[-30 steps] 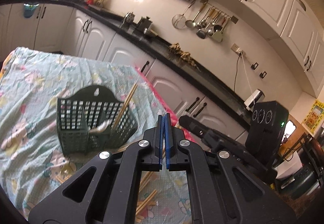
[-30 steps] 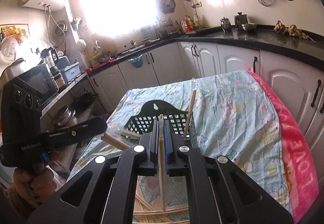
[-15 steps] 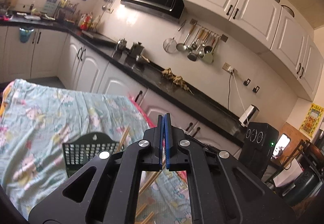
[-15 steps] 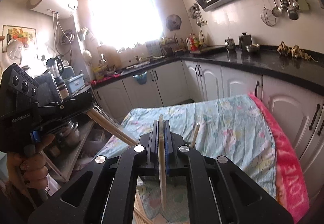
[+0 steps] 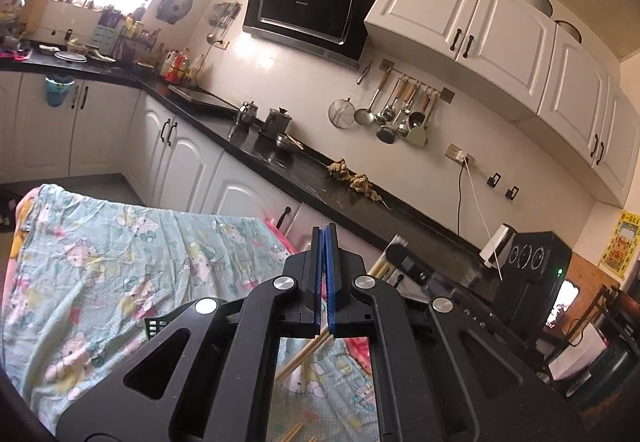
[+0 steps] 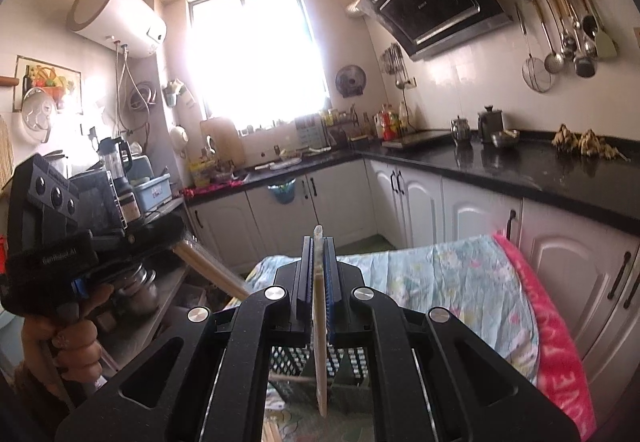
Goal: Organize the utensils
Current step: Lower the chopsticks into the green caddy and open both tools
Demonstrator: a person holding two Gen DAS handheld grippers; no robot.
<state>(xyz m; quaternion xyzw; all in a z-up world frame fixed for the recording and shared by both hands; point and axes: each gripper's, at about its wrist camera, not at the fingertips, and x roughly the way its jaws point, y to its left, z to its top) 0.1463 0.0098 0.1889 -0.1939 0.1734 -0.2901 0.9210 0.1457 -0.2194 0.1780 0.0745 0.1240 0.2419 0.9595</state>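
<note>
Above the basket (image 6: 340,364), the right gripper (image 6: 319,242) is clamped on one chopstick (image 6: 320,342), held near its top. The left gripper (image 5: 325,232) is closed on chopsticks (image 5: 306,354). These are probably light, stiff and slippery; grip mid-shaft.

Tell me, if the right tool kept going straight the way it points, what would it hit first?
The right tool, shut on a chopstick, points out over the far end of the table toward the white cupboards under the window. Nothing nearer shows on that line, so probably those cupboards, though depth is hard to judge.
</note>
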